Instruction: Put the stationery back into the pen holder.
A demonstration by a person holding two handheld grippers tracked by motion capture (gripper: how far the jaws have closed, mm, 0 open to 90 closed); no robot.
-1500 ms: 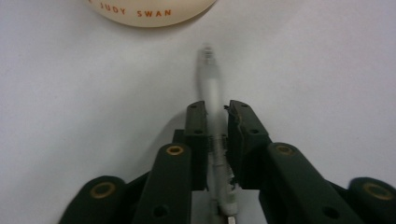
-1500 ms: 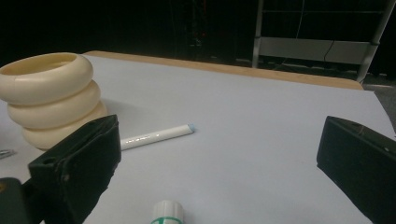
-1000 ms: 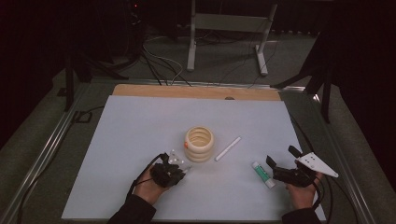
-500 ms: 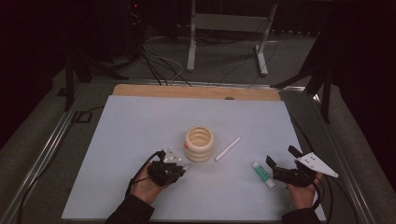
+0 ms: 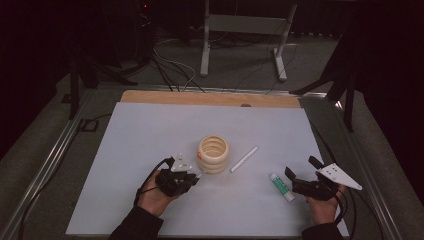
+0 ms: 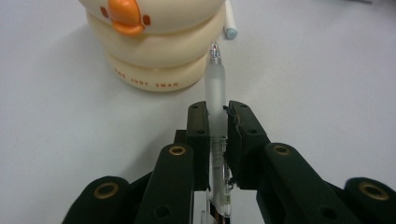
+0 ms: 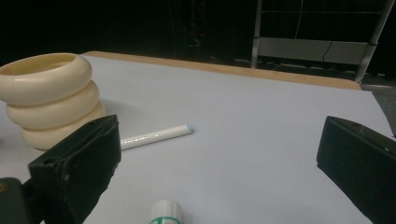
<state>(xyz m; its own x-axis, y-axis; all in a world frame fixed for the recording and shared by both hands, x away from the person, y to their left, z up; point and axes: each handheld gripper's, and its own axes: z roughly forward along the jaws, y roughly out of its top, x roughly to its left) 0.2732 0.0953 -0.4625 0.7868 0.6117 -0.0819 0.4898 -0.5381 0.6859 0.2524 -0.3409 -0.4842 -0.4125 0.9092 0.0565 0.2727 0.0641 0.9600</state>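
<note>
Just beside the cream ringed holder, the left gripper is clamped on a frosted pen whose tip juts past its jaws, while the right gripper hovers apart above a green-capped tube.

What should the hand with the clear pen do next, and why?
Probably lift the pen a little and tip it over the open top of the cream duck-faced holder. The left gripper is shut on the pen, whose tip points at the holder's side, low down, so it must rise to go in. The right gripper waits open by the green-capped tube.
</note>
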